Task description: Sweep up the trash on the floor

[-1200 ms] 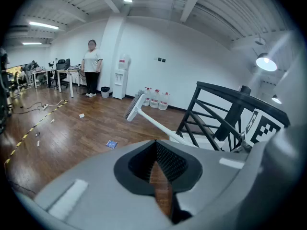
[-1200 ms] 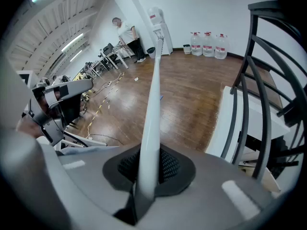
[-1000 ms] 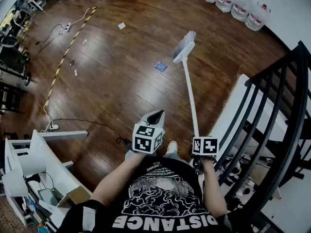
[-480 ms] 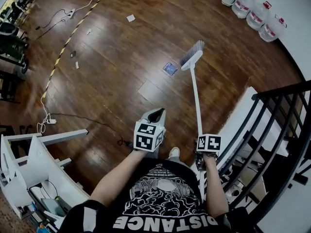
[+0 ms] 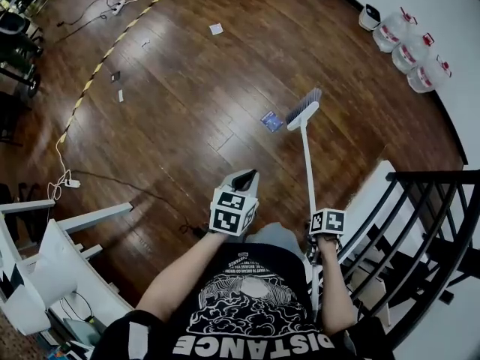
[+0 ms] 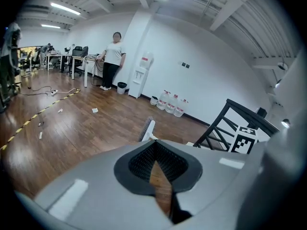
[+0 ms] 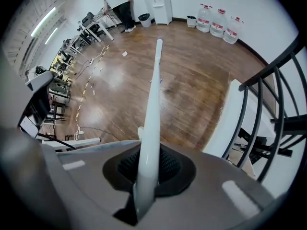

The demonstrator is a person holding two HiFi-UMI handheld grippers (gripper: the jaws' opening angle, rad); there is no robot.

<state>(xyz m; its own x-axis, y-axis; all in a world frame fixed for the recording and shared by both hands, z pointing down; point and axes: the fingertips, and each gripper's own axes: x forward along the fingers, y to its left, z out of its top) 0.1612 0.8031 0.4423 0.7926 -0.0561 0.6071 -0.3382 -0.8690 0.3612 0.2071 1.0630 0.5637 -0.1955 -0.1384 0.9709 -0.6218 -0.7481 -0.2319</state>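
As I hold both forearms out front, R gripper [image 5: 318,235] clamps the white broom [image 5: 304,115] by its handle, bristles just beside a blue wrapper [image 5: 271,121] on the floor [image 5: 187,111]; L gripper [image 5: 241,180] closed, empty.

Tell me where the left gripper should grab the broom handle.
Take the white handle midway, ahead of the right gripper, which is shut on its near end. Come from the handle's left: it is a thin straight rod slanting down to the bristle head, and the left gripper, shut and empty, sits on that side.
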